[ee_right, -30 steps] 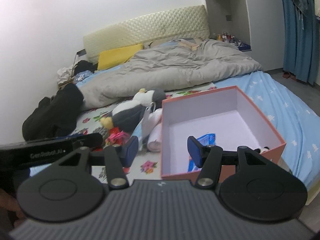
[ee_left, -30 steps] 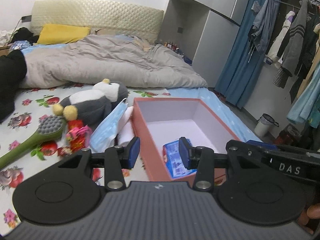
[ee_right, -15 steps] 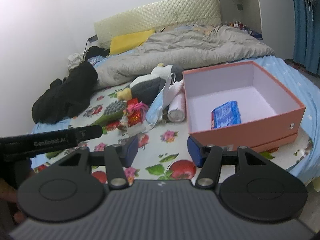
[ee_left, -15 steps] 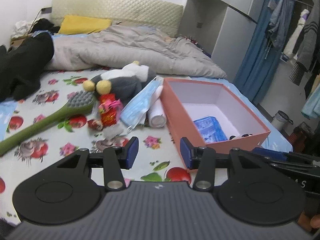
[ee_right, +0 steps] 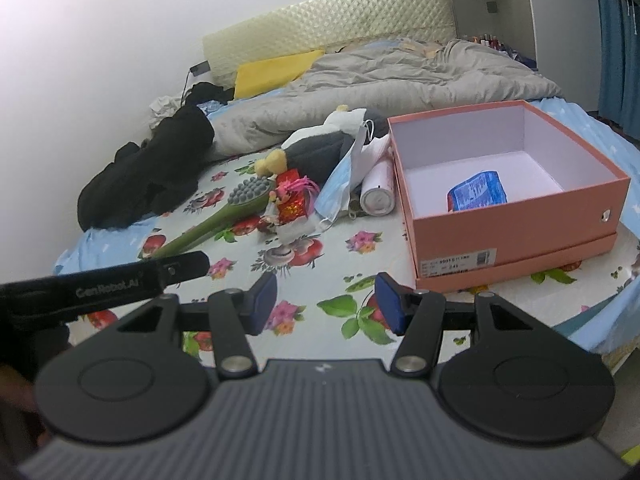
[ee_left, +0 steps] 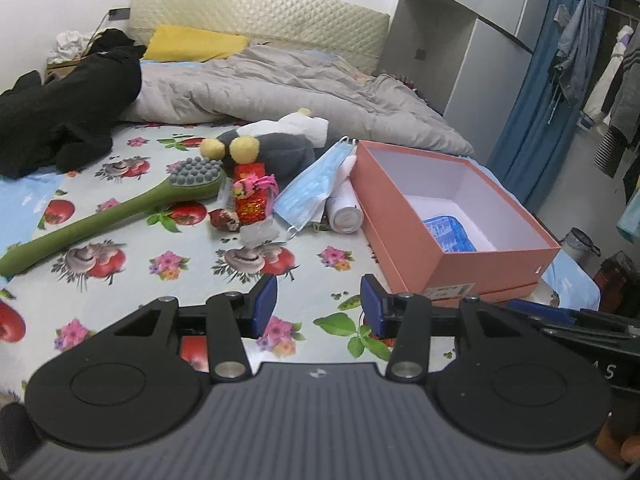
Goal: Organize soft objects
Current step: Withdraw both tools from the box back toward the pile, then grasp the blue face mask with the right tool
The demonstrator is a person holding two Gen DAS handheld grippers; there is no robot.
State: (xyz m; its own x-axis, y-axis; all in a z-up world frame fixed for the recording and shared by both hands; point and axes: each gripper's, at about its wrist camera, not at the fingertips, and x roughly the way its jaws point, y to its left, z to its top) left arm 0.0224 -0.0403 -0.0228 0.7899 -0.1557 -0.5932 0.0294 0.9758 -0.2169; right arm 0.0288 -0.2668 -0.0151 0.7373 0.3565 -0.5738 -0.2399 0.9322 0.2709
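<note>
An open salmon box (ee_left: 416, 236) (ee_right: 516, 236) sits on the floral sheet with a blue packet (ee_left: 450, 234) (ee_right: 478, 196) inside. Left of it lie a grey-and-white plush penguin (ee_left: 276, 148) (ee_right: 320, 148), a blue face mask (ee_left: 310, 192) (ee_right: 336, 188), a white roll (ee_left: 344, 212) (ee_right: 378, 194), a red-and-pink trinket (ee_left: 254, 196) (ee_right: 294, 198) and a green long-handled brush (ee_left: 120, 212) (ee_right: 224, 216). My left gripper (ee_left: 319, 307) stands open over bare sheet, well short of the pile. My right gripper (ee_right: 326, 302) is open too, near the box's front corner, holding nothing.
A grey duvet (ee_left: 280, 84) and a yellow pillow (ee_left: 192, 42) fill the far half of the bed. Black clothing (ee_left: 60, 108) is heaped at the left. Wardrobe, blue curtain (ee_left: 544, 92) and hanging clothes stand to the right. The bed edge runs just right of the box.
Both grippers have drawn back from over the box and sunk toward the sheet; the pile and box now lie farther ahead. The blue packet stays in the box. Both grippers stay empty.
</note>
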